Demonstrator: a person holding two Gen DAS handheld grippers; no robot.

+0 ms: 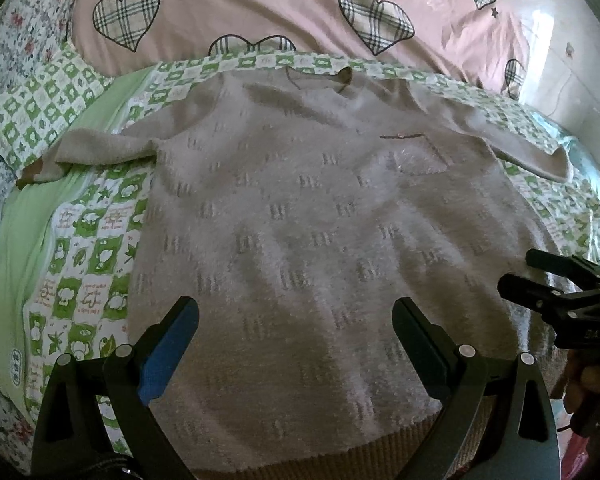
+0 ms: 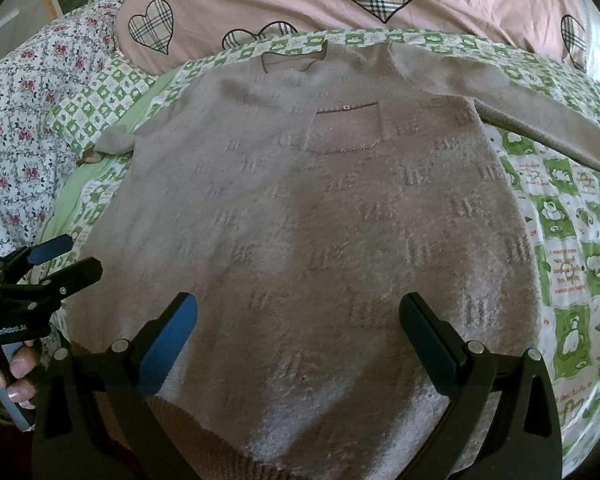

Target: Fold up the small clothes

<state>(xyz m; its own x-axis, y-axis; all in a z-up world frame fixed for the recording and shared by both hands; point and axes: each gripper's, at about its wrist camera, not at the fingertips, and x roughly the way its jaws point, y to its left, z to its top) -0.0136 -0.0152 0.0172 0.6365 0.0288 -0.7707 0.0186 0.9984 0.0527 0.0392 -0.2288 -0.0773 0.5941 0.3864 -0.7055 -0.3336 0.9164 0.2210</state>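
Sweater (image 1: 300,216) lies flat and face up on my bed, grey and fuzzy, chest pocket (image 2: 346,130) showing, sleeves spread. My left gripper (image 1: 296,344) and right gripper (image 2: 298,340) hover wide apart above its hem. Green checked sheet (image 2: 572,240) underneath, pink heart quilt (image 1: 284,4) beyond.

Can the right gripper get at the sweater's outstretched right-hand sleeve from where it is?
Probably yes. The right gripper is open over the sweater, and the sleeve lies flat and uncovered on the green checked sheet; nothing sits between them.
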